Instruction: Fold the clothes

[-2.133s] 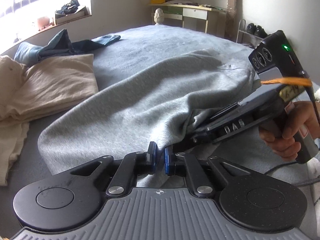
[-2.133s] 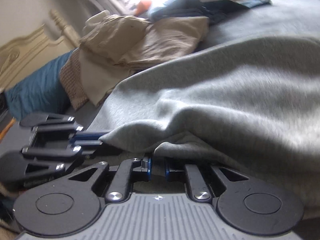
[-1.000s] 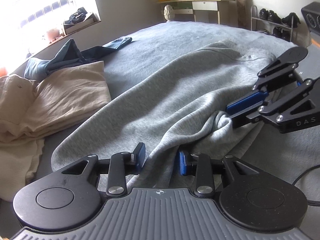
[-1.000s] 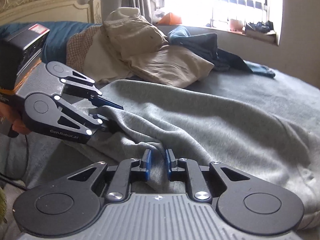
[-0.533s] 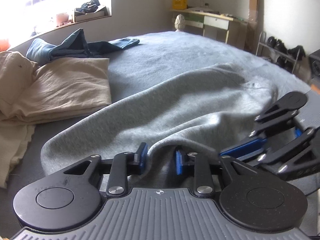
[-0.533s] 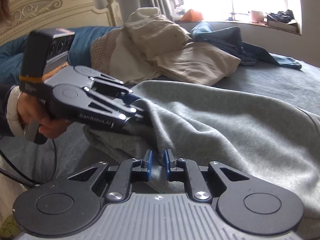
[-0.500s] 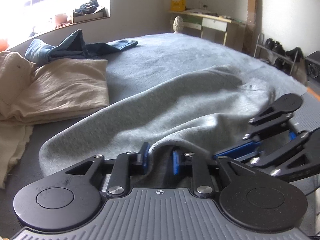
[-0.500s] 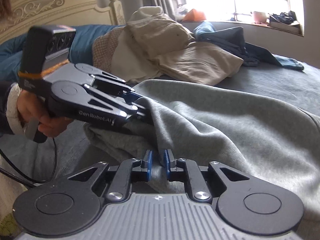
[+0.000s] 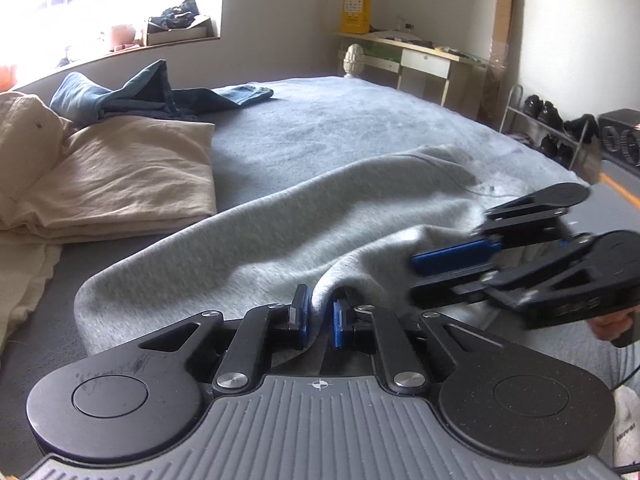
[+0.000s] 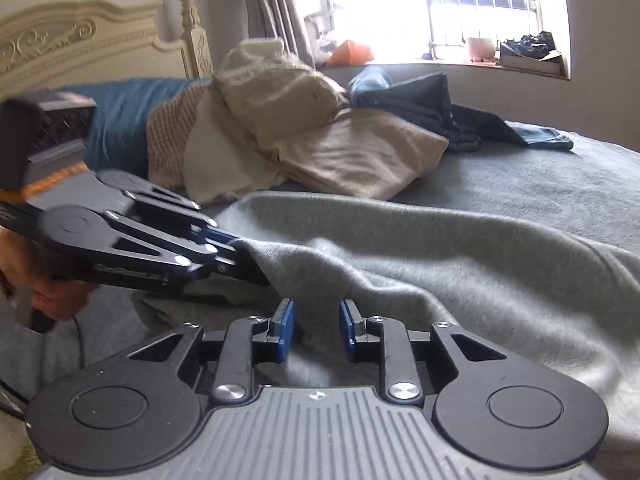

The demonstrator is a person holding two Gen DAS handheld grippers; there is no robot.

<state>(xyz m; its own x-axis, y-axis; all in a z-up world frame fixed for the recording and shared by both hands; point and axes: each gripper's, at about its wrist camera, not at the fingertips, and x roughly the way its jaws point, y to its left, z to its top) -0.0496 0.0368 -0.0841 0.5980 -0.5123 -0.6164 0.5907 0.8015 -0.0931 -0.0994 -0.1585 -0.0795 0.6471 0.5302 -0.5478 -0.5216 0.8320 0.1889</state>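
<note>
A grey sweatshirt point(image 9: 280, 232) lies spread across the bed, also seen in the right wrist view point(image 10: 460, 248). My left gripper point(image 9: 320, 316) is shut on a raised fold of its near edge, with cloth pinched between the blue pads. My right gripper point(image 10: 316, 330) stands open, its pads apart over the sweatshirt's edge and cloth lying loose beneath them. In the left wrist view the right gripper point(image 9: 416, 276) sits just right of the pinched fold. In the right wrist view the left gripper point(image 10: 256, 264) bites the cloth's edge at the left, with a hand behind it.
Folded beige clothes point(image 9: 120, 176) and blue jeans point(image 9: 160, 96) lie toward the window side. The grey bed blanket point(image 9: 340, 120) stretches beyond the sweatshirt. A desk point(image 9: 420, 60) and shoe rack point(image 9: 548, 120) stand past the bed. A headboard point(image 10: 80, 48) and teal pillow point(image 10: 128, 128) are at the left.
My right gripper has opened and let go of the sweatshirt's edge. My left gripper, open a second ago, has closed on the fold. Both have shifted slightly.
</note>
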